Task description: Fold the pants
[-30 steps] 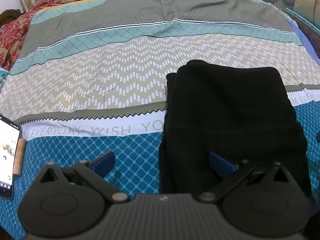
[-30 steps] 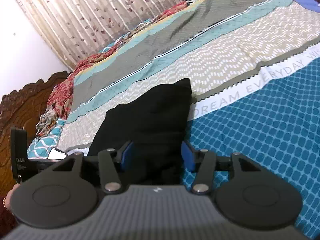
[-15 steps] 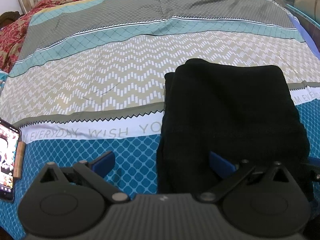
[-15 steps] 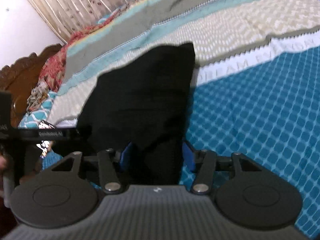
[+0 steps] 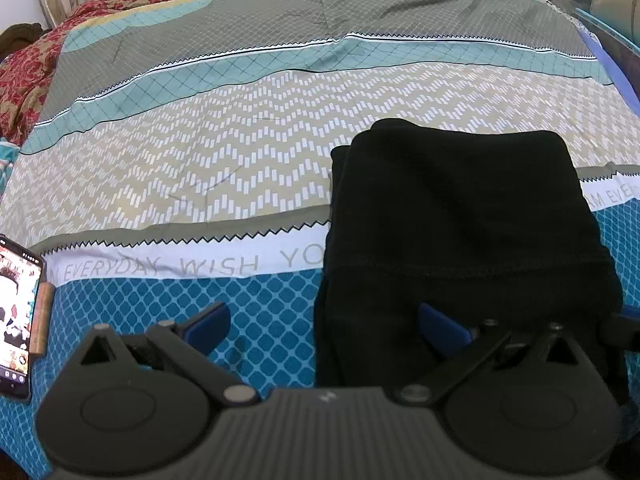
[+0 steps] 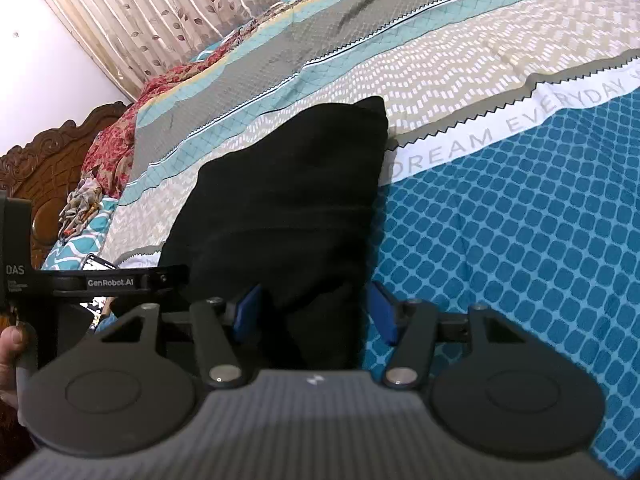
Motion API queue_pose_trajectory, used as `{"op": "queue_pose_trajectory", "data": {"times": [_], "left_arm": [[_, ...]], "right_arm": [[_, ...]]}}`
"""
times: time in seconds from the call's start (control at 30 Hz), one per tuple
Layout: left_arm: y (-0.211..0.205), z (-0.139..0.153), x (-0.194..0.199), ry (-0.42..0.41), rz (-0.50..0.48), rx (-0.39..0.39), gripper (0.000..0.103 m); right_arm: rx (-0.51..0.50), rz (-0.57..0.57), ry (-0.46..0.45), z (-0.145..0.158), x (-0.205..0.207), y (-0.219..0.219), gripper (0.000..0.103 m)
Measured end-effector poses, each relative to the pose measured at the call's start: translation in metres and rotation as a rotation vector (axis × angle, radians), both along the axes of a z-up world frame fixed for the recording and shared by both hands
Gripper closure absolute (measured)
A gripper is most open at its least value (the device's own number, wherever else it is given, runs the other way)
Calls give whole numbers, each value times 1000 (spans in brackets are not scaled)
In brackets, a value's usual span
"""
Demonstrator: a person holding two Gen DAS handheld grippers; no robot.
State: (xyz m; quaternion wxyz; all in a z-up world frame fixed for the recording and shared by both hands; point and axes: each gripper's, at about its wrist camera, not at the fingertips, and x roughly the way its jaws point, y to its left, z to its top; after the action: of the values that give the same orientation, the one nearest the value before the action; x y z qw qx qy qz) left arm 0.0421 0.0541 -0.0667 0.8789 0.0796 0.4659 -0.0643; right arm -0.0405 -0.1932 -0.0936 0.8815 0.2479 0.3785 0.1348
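Your folded black fabric pants [image 5: 460, 232] lie flat on the patterned striped bedsheet [image 5: 240, 152], across the white lettered band and the blue diamond-print band. In the left wrist view they fill the 3 o'clock half, same spot as a second ago.

Your left gripper [image 5: 324, 322] is wide open. Its left blue pad sits over bare blue sheet, and its right blue pad sits over the near edge of the pants without pinching anything. It hasn't moved since the earlier frames.

Your right gripper [image 6: 316, 310] has its jaws opening. They are wider than a second ago, and there is a visible gap on both sides of the pants' near corner between the blue pads [image 6: 248, 310]. Nothing is clamped. This view has tilted back up since half a second ago, so more of the bed shows at 12 o'clock again.

A lit smartphone [image 5: 16, 320] lies on the sheet at 9 o'clock in the left view. Its screen content has changed since a second ago.

Your hand [image 6: 10, 360] shows at 9 o'clock in the right view, beside the black bar of the other gripper. A carved wooden headboard [image 6: 48, 168] and beige leaf-print curtain [image 6: 160, 12] are at 10 to 11 o'clock.
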Motion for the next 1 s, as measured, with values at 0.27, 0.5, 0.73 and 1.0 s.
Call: {"op": "queue_pose_trajectory", "data": {"times": [0.27,0.5,0.73,1.0], "left_arm": [[0,0,0,0,1,-1,0],[1,0,1,1,1,-1,0],[1,-1,2,13,0,-9,0],[9,7,15,39,-24,-58,0]], "right_arm": [[4,-10,1,0,0,1,42],[9,-20,1,0,0,2,39],[22,-30,-3,1,0,2,31],[17,-17,-13,4,8,3,19]]}}
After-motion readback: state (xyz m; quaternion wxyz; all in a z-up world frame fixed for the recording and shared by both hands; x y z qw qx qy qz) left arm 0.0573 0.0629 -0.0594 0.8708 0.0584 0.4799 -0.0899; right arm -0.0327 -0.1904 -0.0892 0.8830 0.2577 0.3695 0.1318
